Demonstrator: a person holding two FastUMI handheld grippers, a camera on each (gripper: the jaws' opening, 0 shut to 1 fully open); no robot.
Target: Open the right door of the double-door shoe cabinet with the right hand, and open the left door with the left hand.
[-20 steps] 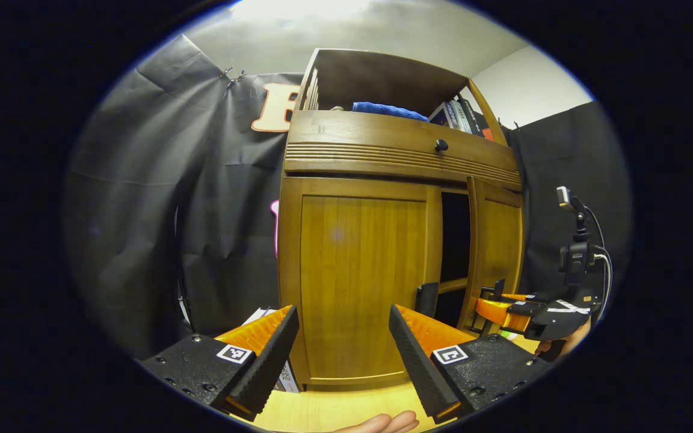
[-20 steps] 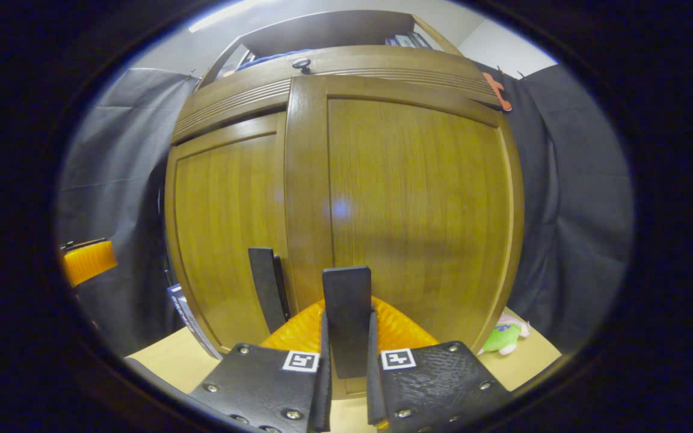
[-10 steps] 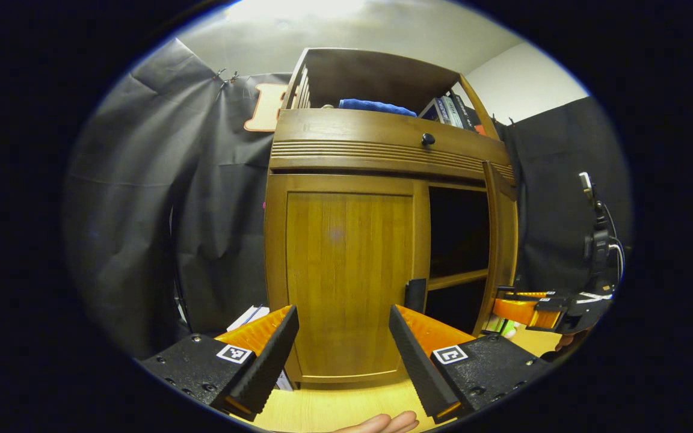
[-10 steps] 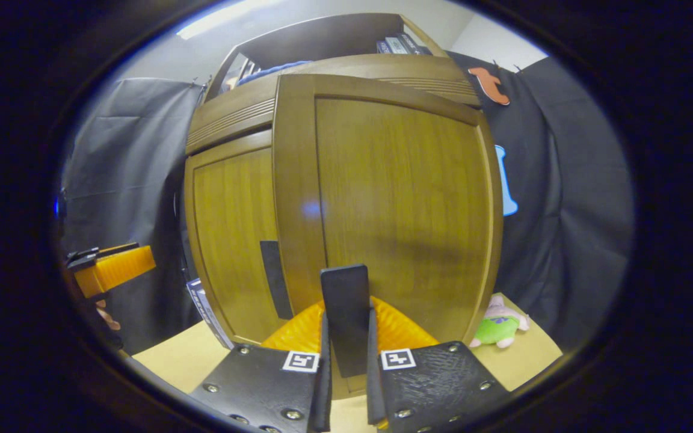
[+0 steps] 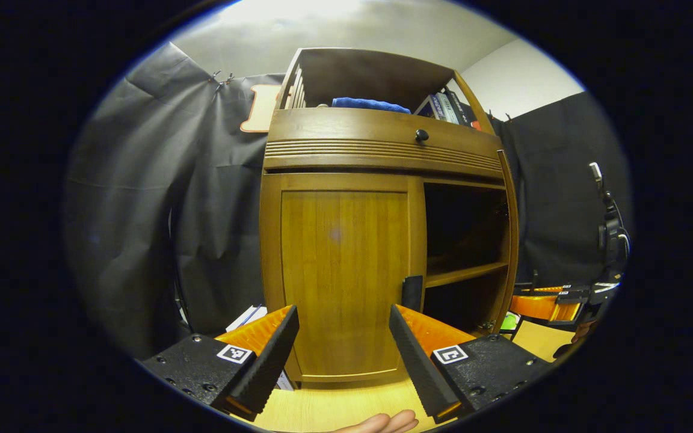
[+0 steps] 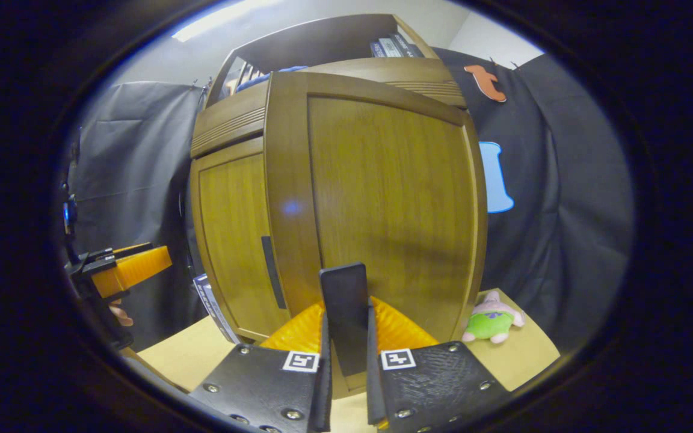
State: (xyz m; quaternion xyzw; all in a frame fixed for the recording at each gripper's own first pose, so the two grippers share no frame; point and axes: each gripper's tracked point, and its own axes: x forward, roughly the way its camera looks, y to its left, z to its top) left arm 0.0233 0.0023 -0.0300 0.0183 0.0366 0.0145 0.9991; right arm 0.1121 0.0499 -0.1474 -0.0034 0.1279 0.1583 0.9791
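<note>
— What stands on the worktop [image 6: 521, 355]?
— The shoe cabinet [image 5: 346, 264], upright on the pale wood.
— Anything else?
— A green and pink plush toy [image 6: 491, 317] lies just beside its right side; papers [image 5: 249, 317] lean at its left.

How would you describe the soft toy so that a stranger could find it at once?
Start at the wooden shoe cabinet. Follow its open right door down to the table; the soft toy lies beside the door's lower right corner. It is green and pink, the sole plush thing there.
</note>
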